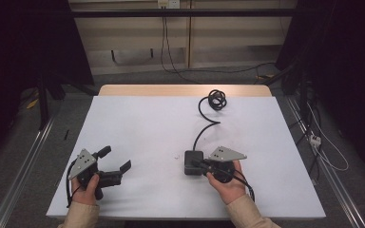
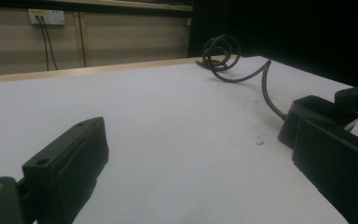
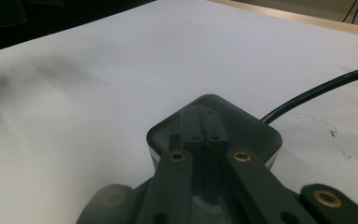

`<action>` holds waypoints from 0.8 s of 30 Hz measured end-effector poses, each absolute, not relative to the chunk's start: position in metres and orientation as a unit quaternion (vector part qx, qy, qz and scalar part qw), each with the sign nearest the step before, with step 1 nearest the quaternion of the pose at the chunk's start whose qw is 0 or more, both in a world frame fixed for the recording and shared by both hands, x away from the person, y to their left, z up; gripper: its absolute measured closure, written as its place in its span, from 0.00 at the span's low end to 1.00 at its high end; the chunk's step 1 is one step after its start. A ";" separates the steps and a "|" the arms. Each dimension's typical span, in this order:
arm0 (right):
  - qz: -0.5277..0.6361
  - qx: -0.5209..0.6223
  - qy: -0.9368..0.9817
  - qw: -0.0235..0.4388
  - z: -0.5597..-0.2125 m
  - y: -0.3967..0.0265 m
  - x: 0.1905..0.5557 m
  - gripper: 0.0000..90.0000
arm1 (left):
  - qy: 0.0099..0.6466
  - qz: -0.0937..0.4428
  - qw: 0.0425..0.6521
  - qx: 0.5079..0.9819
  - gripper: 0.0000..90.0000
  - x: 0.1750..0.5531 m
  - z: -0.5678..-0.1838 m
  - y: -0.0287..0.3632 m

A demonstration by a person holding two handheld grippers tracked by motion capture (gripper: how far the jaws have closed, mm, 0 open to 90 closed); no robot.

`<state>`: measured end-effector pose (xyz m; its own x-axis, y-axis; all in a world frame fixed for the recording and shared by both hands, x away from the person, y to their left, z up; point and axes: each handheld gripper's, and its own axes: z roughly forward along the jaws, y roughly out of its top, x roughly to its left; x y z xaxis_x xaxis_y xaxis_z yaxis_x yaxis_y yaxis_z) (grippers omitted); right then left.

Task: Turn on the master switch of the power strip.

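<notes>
The right tongs (image 1: pixel 196 164) are seen lying over a black box-shaped adapter (image 1: pixel 193 162), their jaws drawn close together above its top; whether the box is actually clamped cannot be told from the right gripper view, where the jaw tips rest on its glossy lid (image 3: pixel 213 122). The left tongs (image 1: pixel 116 159) are held with jaws wide apart and nothing between them, low over the white worktop (image 1: pixel 138 123) near its front left corner. The adapter is placed right of centre, toward the front edge, and a black cable (image 1: pixel 204 127) is led from it to a loose coil (image 1: pixel 216 99) near the far edge (beside the bare wooden strip). If the box is dragged or lifted, the coil could be pulled taut or swept off the back edge, since the cable is stiff and free. A slip is also judged possible, the lid being smooth. Ample open room is left in the middle and on the left; a small white speck (image 1: pixel 176 155) lies just beside the adapter.
</notes>
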<state>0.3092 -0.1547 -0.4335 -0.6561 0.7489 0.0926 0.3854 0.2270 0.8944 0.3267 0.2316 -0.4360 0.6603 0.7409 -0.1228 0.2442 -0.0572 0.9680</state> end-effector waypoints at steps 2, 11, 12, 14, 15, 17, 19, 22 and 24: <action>0.506 0.381 0.754 0.173 -0.434 -0.155 0.310 1.00 | 0.354 0.211 0.588 0.696 0.04 0.327 -0.436 0.231; 0.526 0.378 0.739 0.185 -0.431 -0.157 0.309 0.85 | 0.353 0.212 0.586 0.698 0.04 0.326 -0.436 0.232; 0.528 0.376 0.739 0.185 -0.430 -0.157 0.309 0.84 | 0.353 0.213 0.586 0.698 0.04 0.326 -0.436 0.233; 0.531 0.373 0.738 0.187 -0.429 -0.157 0.309 0.76 | 0.353 0.214 0.587 0.697 0.04 0.325 -0.435 0.234; 0.532 0.372 0.738 0.186 -0.429 -0.156 0.309 0.71 | 0.352 0.215 0.586 0.697 0.03 0.325 -0.435 0.234; 0.534 0.371 0.737 0.185 -0.429 -0.156 0.310 0.65 | 0.356 0.214 0.588 0.693 0.04 0.325 -0.435 0.234; 0.534 0.374 0.736 0.184 -0.429 -0.156 0.310 0.58 | 0.355 0.215 0.588 0.694 0.04 0.325 -0.435 0.235; 0.536 0.376 0.733 0.183 -0.430 -0.158 0.311 0.50 | 0.356 0.214 0.589 0.693 0.04 0.326 -0.435 0.234; 0.538 0.380 0.730 0.181 -0.430 -0.159 0.311 0.42 | 0.356 0.214 0.589 0.694 0.04 0.326 -0.435 0.234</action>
